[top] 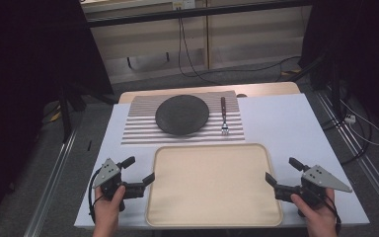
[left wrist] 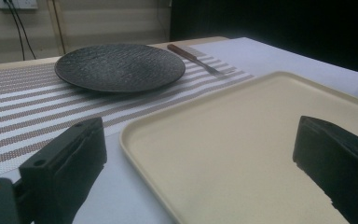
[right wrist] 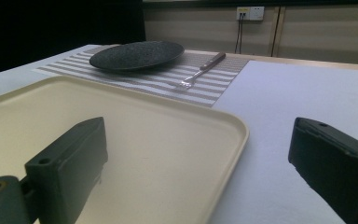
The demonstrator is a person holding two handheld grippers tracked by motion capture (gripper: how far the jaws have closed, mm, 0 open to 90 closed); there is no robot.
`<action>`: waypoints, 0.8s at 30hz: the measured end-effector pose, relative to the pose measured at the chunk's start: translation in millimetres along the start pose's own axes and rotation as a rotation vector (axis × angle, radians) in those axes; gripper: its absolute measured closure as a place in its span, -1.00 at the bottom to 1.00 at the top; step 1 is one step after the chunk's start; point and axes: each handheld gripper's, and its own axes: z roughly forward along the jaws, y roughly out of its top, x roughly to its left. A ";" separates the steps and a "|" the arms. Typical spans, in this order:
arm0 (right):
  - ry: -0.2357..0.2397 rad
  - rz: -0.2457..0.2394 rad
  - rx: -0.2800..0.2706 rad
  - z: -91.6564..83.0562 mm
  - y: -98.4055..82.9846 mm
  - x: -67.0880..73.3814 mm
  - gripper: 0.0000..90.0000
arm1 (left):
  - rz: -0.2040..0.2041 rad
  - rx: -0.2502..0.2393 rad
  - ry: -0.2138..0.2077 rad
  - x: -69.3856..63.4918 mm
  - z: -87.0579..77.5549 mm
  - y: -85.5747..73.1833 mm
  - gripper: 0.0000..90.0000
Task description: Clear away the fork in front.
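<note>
White tabletop (top: 286, 123) fills the scene, set in a dim room with a grey floor and cables along the back wall. Nearest the person, a hand holds each gripper at either side of a cream tray (top: 212, 185): the left gripper (top: 139, 170) sits at the tray's left edge, its jaws spread wide and holding nothing, one jaw over the table and the other over the tray's near left corner in the left gripper view. The right gripper (top: 282, 170) sits at the tray's right edge, jaws likewise parted and empty, straddling the tray's rim in the right gripper view. The tray lies bare. Beyond it a striped placemat (top: 138, 129) lies flat, just past the tray's far edge. A dark round plate (top: 182, 114) rests on the mat's middle, and a fork (top: 223, 116) with a brown handle lies just right of the plate, tines toward the tray.
</note>
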 end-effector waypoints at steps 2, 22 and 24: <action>-0.001 -0.001 -0.002 0.2 0.7 -1.4 -0.91 | 0.002 0.002 -0.003 0.0 -0.1 -0.1 -0.93; -0.074 -0.055 0.039 60.5 44.8 -24.9 -0.92 | -0.019 -0.027 -0.008 3.7 -4.1 0.5 -0.93; -0.071 -0.072 0.044 72.0 53.5 -24.0 -0.93 | -0.018 -0.027 -0.014 3.4 -3.7 0.5 -0.94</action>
